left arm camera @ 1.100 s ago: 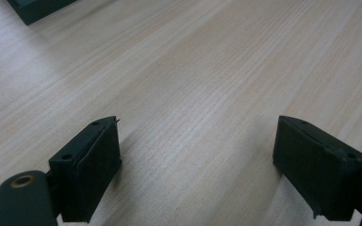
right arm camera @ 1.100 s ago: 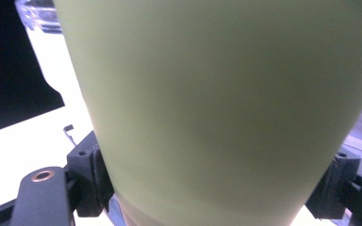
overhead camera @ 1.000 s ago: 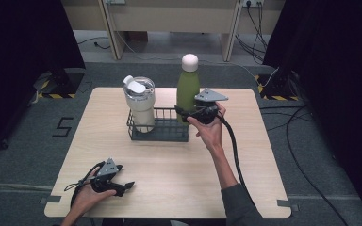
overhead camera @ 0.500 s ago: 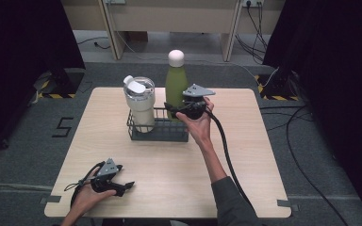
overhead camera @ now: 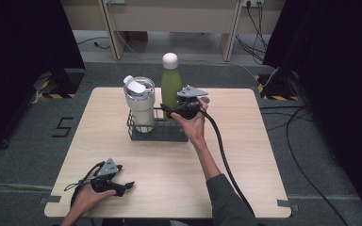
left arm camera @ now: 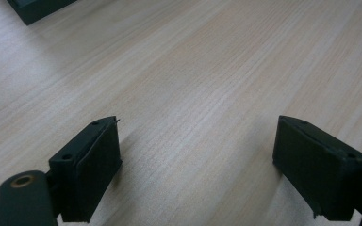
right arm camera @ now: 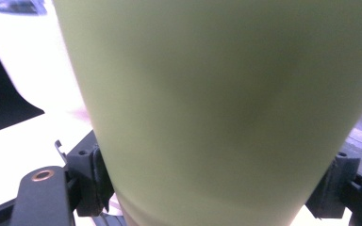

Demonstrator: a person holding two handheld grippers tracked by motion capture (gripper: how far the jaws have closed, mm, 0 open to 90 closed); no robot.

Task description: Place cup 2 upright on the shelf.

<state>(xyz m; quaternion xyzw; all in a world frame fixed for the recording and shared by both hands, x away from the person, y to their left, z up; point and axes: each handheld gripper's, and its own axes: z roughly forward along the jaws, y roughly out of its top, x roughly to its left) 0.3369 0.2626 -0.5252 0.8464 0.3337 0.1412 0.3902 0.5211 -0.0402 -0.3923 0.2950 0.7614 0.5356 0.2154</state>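
The green bottle [overhead camera: 171, 85], with its white cap, stood upright in my right gripper [overhead camera: 168, 109], whose two black jaws pressed against opposite sides of its body, as wide as the bottle itself; in the right gripper view the pale green wall [right arm camera: 217, 108] loomed between the jaws. From the high view I had the bottle at the right end of the black wire basket [overhead camera: 158, 133], its lower part behind the basket's wires, though I could not tell whether its base already rested on the basket floor or hung just above it. Just beside it, in the left end of the same basket, stood the steel tumbler [overhead camera: 139, 104] with its white lid, upright, close to the bottle but with a narrow gap showing between them. The basket sat toward the far middle of the pale wooden table [overhead camera: 245, 155]. My right hand came in from the near edge, the cable trailing back along the sleeve. Well apart from all this, at the near left corner of the table, my left gripper [overhead camera: 122, 186] lay low on the bare wood, its jaws standing wide apart with nothing between them, as the left gripper view made plain.
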